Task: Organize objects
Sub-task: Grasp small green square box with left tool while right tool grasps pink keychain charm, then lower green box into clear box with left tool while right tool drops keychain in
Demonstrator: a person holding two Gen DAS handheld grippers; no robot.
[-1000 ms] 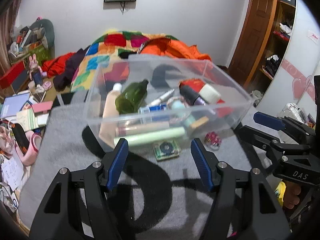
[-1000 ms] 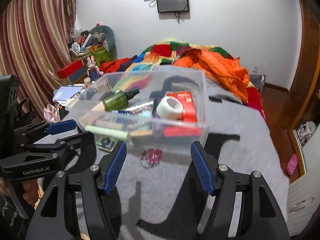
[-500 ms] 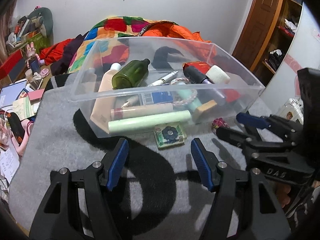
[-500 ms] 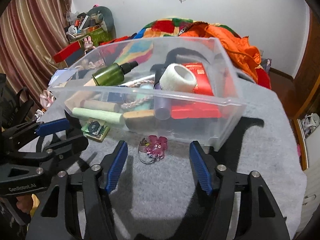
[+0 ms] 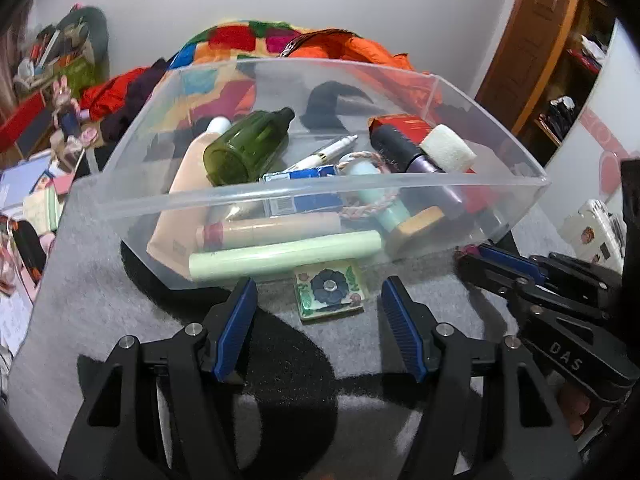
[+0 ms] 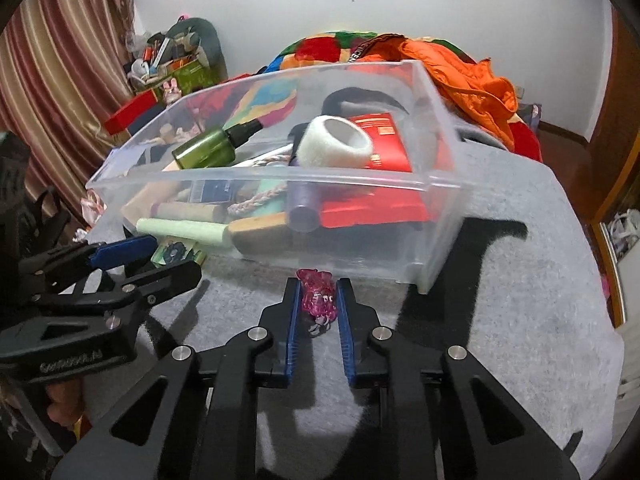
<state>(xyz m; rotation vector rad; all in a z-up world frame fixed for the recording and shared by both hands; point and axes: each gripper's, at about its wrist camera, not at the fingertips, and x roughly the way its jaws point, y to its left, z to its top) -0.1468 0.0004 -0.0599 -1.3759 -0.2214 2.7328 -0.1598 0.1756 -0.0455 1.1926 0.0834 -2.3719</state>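
- The right tool has just been closing and now pinches the small pink trinket between its blue pads, low on the grey blanket, just in front of the clear bin.
- The left tool stands about half open with nothing between its pads; the floral tile lies flat on the blanket just ahead of it, its far edge tucked against the bin's near wall.
- The bin already holds a green bottle, a white tape roll, a red box and several tubes.
- Risk, as I judge it: the trinket is small, glossy and irregular, and its ring dangles below the pads, so a fast lift could let it twist out or snag the blanket's pile.
- Carrying it over the bin's rim too low could knock it loose against the wall.
- The tile lies flat, offering little edge; closing on it could shove it under the bin's sloped wall or pinch blanket instead.
- The two tools work close together and could collide.
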